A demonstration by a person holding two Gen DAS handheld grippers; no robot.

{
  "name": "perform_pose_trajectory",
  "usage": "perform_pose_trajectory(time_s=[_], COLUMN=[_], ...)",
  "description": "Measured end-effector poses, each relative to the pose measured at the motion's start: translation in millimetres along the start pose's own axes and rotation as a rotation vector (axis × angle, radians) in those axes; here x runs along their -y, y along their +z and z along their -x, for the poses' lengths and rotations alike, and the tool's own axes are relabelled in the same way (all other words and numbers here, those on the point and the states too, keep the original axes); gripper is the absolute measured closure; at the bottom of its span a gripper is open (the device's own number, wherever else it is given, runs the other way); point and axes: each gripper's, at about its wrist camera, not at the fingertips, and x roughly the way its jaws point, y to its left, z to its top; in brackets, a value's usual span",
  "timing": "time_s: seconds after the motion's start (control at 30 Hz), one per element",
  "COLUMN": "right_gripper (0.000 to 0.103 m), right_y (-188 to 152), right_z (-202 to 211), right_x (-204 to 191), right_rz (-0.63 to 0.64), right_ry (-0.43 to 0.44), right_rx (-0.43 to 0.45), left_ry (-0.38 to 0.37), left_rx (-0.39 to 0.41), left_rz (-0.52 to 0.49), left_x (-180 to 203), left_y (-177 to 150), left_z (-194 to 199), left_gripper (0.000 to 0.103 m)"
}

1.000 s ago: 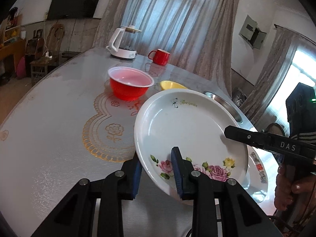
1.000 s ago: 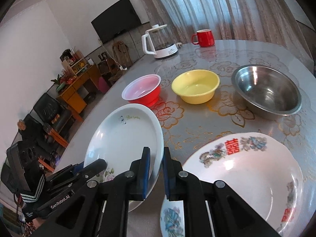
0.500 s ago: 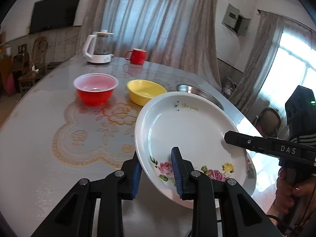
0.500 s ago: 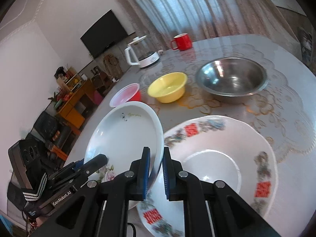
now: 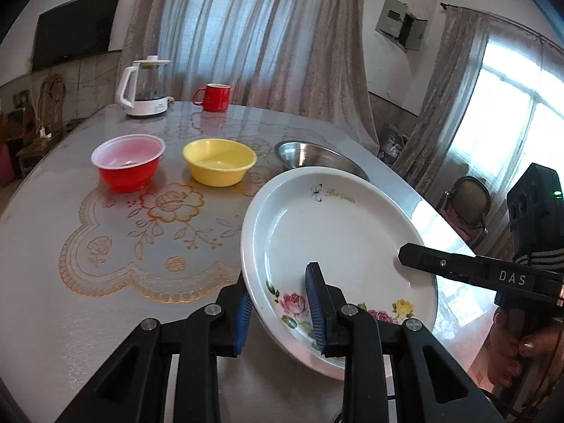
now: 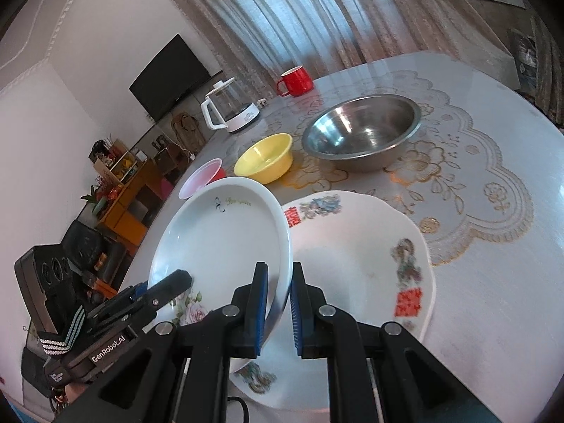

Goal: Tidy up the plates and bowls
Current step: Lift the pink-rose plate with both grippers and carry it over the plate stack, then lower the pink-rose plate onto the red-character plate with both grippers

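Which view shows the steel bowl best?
The right wrist view: the steel bowl shows whole, rim and inside. In the left wrist view only its far rim shows behind the rose plate.

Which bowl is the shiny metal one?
The big silver steel bowl, at the end of the row beside the yellow plastic bowl. The red plastic bowl and the yellow one are coloured and smaller.
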Motion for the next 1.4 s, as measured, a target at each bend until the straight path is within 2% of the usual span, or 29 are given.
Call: perform_pose_trajectory(time_s=[0.53, 0.93, 1.4], right_gripper=[0.092, 0.091, 0.089], right_y=[-16.2, -21.1, -20.3], right_z=[20.4, 20.3, 11.6], right_x=[40.3, 51.9, 50.4], right_rz=[-0.094, -0.126, -0.103], right_ry=[-0.028, -0.053, -0.107], right_rx=[0.004, -0.024, -0.075], left_ry=[-0.03, -0.025, -0.006], left_rx=[-0.05, -0.082, -0.12], left_rz=[-0.062, -0.064, -0.05], left_x=[30.9, 38.6, 37.6], left_y=[-7.4, -13.2, -17.7], left_z=[-23.4, -33.8, -46.3], left_gripper=[0.074, 0.073, 0.071])
